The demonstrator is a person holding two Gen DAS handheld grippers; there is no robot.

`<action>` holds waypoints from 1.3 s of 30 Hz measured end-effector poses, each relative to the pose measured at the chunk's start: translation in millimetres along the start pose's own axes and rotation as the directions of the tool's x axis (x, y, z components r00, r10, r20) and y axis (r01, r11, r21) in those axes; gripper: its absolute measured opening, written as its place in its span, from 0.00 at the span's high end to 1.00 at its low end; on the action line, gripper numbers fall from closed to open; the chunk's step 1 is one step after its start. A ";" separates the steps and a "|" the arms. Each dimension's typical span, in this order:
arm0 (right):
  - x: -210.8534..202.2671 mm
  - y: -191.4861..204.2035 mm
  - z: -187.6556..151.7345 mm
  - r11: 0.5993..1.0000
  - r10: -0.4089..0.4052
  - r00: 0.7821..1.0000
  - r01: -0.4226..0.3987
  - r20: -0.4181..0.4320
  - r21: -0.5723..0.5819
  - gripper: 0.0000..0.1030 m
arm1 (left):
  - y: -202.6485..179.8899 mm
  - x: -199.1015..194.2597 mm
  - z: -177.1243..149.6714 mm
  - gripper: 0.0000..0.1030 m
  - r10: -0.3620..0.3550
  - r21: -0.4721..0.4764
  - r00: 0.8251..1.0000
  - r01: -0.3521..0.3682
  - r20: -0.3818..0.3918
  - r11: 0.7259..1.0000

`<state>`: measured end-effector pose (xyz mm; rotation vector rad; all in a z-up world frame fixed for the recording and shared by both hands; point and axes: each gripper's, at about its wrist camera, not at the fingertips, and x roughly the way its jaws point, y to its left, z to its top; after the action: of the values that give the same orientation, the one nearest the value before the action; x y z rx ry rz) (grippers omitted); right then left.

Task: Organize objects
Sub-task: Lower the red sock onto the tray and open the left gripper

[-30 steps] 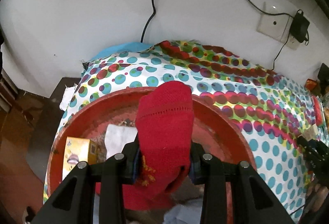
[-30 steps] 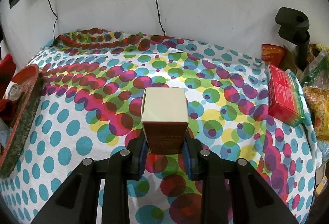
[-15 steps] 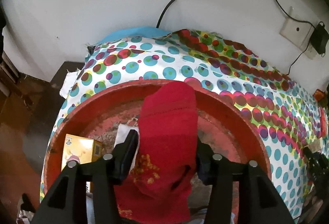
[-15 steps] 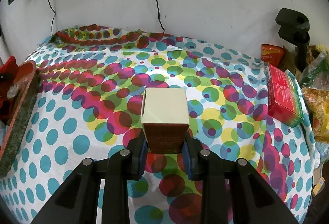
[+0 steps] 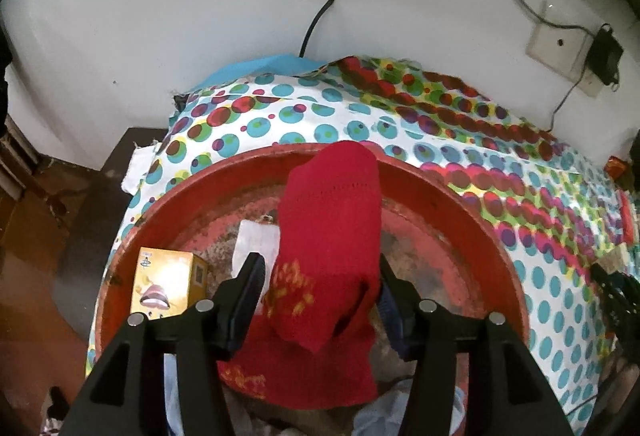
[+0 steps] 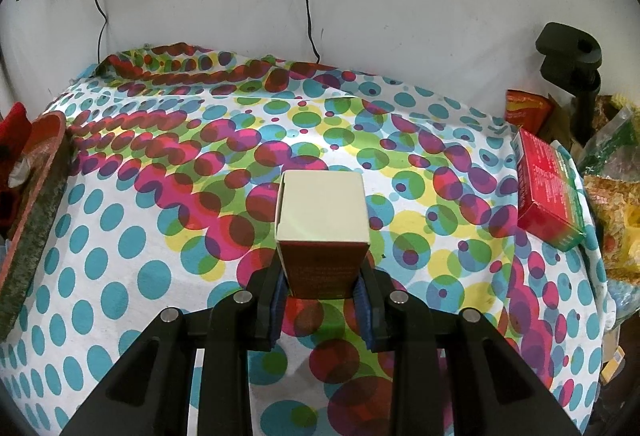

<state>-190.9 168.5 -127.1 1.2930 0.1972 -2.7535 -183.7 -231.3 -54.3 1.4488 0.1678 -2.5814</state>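
Polka-dot cloth covers the table (image 6: 120,256). At its left edge, the left gripper (image 5: 320,288) has just spread its fingers; the red sock (image 5: 328,236) droops between them into the red basin (image 5: 460,203). Mid-table, the right gripper (image 6: 322,300) clenches a small box (image 6: 322,224).

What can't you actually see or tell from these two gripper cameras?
- Left wrist view: the bottom of the red basin, hidden under the red sock.
- Right wrist view: the small print on the box, blurred.
- Right wrist view: the snack packets, cut off by the right edge.
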 end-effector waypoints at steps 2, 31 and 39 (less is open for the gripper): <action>1.1 -0.6 0.3 1.000 0.000 1.000 0.000 -0.001 0.000 0.73 | 1.0 -6.2 -2.5 0.39 -0.019 -0.006 1.000 0.019 0.012 1.000; -10.1 0.1 0.5 0.998 0.068 0.997 -0.068 0.029 -0.003 0.73 | -24.4 -68.9 -123.6 0.37 0.012 0.038 0.996 -0.015 0.087 0.999; -1.0 -0.4 6.9 0.998 0.053 0.998 -0.052 0.028 -0.019 0.73 | -10.8 -71.9 -127.5 0.37 0.013 0.001 0.995 -0.013 0.094 1.000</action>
<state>-195.5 167.8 -121.9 1.2363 0.1825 -2.7178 -42.9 -190.3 -59.0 1.3208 0.1434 -2.6329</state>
